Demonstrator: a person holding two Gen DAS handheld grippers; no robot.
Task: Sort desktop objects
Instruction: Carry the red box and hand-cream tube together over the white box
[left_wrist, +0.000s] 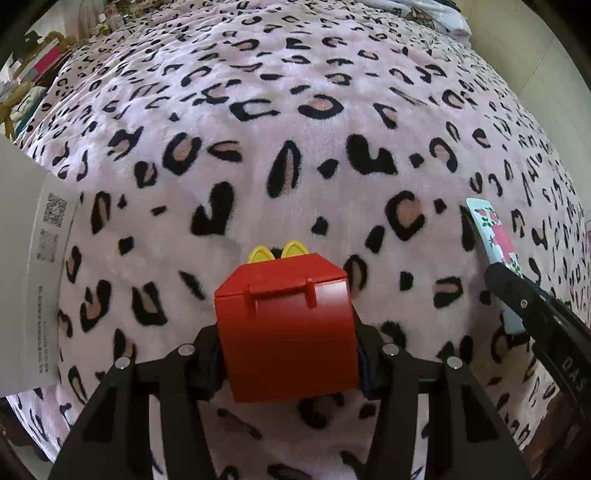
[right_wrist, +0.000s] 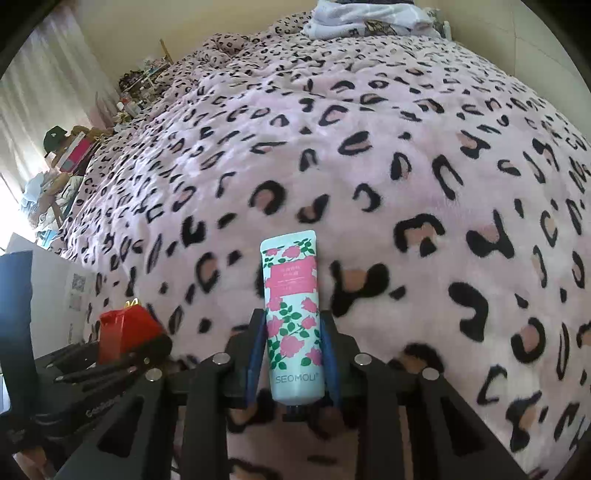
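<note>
Closest in, both tools were loaded. The left gripper (left_wrist: 288, 354) had its jaws pinched against the sides of a small red box (left_wrist: 286, 328) with yellow handles (left_wrist: 277, 253) sticking up at the far end. The right gripper (right_wrist: 293, 350) was squeezing a floral hand cream tube (right_wrist: 291, 314), with the blue pads (right_wrist: 255, 354) pressed on either side of it, cap end toward the camera and crimped end pointing away. I couldn't tell whether either item was lifted clear or resting on the leopard print blanket (left_wrist: 295, 147) underneath.

Just left of the box sat a white carton (left_wrist: 33, 258) with QR codes on its side, probably where the stuff goes, though that's my guess. Further off was only more blanket, then room clutter at the left edge.

Risks as I saw them: the tube is soft and slick, so a squeeze that low could let it slide out or pivot. The box lid looked only latched, so tilting could pop it open. And the plush surface means anything set down could tip over.
</note>
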